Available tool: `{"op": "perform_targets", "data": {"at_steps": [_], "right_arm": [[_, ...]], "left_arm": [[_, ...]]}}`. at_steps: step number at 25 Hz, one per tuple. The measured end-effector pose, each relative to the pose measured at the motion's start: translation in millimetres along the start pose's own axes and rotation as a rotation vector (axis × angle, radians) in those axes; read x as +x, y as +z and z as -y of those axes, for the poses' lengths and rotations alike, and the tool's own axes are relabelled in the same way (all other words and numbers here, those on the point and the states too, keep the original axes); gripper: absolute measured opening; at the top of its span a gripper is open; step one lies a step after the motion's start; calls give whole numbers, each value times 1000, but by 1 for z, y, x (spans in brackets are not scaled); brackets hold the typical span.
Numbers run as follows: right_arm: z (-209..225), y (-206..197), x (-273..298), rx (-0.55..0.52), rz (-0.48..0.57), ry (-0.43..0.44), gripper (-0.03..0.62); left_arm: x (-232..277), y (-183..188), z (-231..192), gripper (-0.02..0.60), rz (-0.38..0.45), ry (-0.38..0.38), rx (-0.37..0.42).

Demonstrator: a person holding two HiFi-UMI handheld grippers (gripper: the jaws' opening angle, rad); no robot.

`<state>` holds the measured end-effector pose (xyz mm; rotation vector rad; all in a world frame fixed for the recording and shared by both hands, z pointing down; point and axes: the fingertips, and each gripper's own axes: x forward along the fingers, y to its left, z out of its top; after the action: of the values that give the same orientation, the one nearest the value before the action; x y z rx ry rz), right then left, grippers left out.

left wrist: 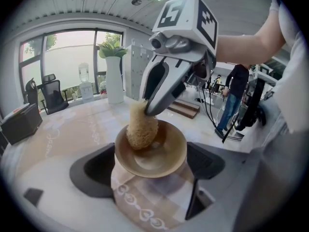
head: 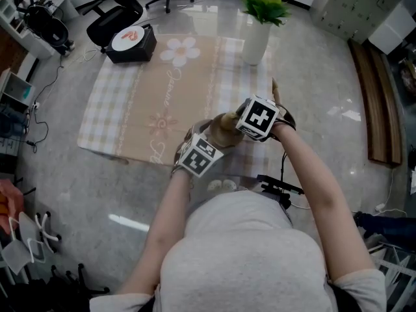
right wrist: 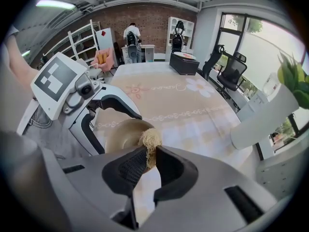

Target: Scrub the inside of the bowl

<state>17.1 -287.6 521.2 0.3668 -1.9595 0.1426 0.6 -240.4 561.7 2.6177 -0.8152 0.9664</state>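
Observation:
A tan wooden bowl (left wrist: 159, 156) is held tilted above the tablecloth, gripped at its sides between the two jaws of my left gripper (left wrist: 150, 164). A pale fibrous loofah scrubber (left wrist: 141, 128) rests inside the bowl against its far-left wall. My right gripper (right wrist: 150, 159) is shut on the scrubber (right wrist: 151, 143), with the bowl (right wrist: 120, 134) just beyond its jaws. In the head view both grippers meet over the table's near edge, left gripper (head: 199, 155) and right gripper (head: 259, 117), with the bowl (head: 223, 127) between them.
A beige checked tablecloth (head: 162, 90) covers the marble table. A white vase with a green plant (head: 255, 41) stands at the far right, a black box with a white disc (head: 132, 43) at the far left. Office chairs (head: 120, 5) stand beyond the table.

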Motion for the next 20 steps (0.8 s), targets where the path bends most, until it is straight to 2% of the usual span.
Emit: {"op": "perform_targets", "data": {"at_steps": [6,20], "right_arm": [[-2,-12,-5,22,-12,13,60],[-39,-26,-11,11,14,146,60]], "left_arm": [[0,-1,-1,442,0,-3,-2],[2,-1,-1,442,0,-10,-7]]}}
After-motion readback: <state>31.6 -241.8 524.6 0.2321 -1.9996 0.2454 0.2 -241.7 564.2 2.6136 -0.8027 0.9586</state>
